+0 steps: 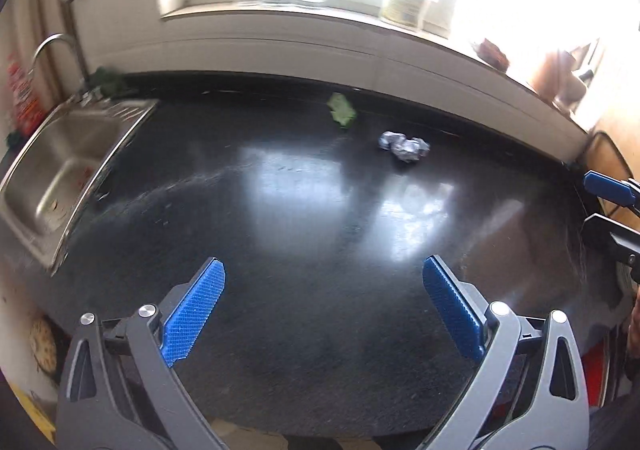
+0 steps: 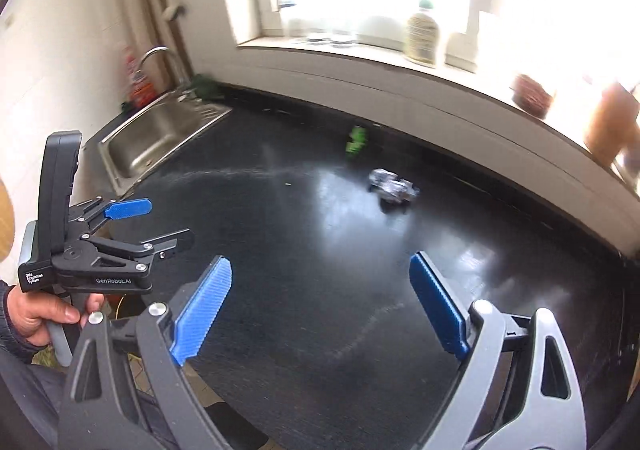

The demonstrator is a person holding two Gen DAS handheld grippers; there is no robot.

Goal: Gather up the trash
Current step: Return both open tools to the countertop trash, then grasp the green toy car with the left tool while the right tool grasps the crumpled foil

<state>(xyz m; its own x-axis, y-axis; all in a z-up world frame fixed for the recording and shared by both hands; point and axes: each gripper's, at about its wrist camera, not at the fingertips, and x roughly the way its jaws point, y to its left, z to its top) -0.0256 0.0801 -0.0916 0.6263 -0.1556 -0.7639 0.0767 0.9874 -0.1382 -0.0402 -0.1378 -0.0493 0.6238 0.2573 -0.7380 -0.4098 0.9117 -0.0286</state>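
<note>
A crumpled green wrapper point(image 1: 341, 110) and a crumpled ball of silver foil point(image 1: 404, 146) lie on the black countertop point(image 1: 304, 250) near the back wall. They also show in the right wrist view, the wrapper point(image 2: 356, 138) and the foil point(image 2: 393, 188). My left gripper point(image 1: 324, 274) is open and empty, well short of both. My right gripper point(image 2: 321, 270) is open and empty over the counter's near part. The left gripper point(image 2: 168, 223) shows at the left of the right wrist view, held in a hand.
A steel sink point(image 1: 60, 169) with a tap point(image 1: 54, 43) is set in the counter at the left. The window sill point(image 2: 360, 49) behind holds a bottle point(image 2: 421, 34) and a brown pot point(image 2: 530, 93). A cable point(image 1: 612, 153) lies at the right.
</note>
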